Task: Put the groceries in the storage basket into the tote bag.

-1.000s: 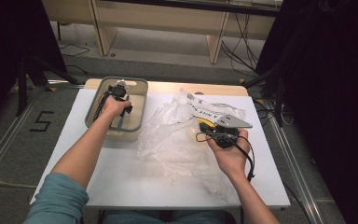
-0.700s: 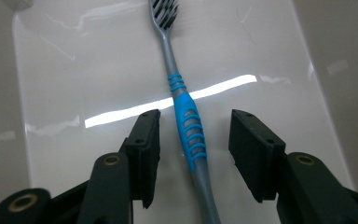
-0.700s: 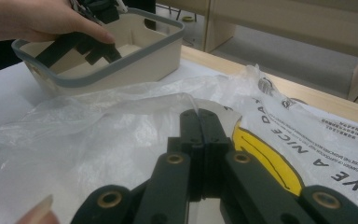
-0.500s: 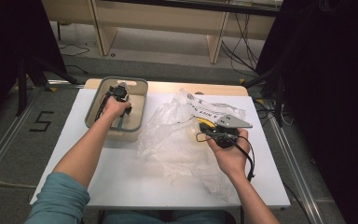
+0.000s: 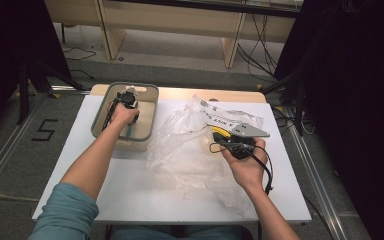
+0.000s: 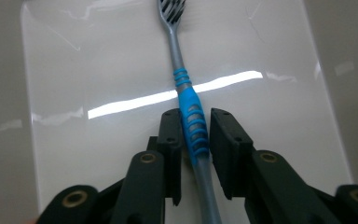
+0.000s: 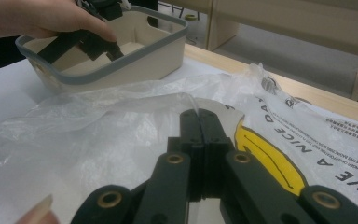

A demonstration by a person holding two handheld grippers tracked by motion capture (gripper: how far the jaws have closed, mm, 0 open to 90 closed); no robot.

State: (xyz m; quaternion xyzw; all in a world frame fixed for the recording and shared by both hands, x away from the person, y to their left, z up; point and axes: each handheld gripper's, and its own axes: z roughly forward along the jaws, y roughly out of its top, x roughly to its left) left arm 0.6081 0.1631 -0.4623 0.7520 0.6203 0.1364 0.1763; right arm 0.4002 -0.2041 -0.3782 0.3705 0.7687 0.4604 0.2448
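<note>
Inside the bin (image 5: 147, 116), left tool (image 6: 196, 135) straddles toothbrush (image 6: 192, 122) (unclamped); right tool (image 7: 199, 140) pinches bag (image 7: 121, 135).

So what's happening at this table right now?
A person works two hand-held grippers. The left gripper reaches into a beige bin, its jaws astride the blue grip of a toothbrush lying on the bottom, not yet closed. The right gripper pinches the edge of a clear plastic bag spread on the table.

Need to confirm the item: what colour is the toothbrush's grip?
Bright blue ribbed grip on a grey toothbrush, clearest in the left gripper view.
</note>
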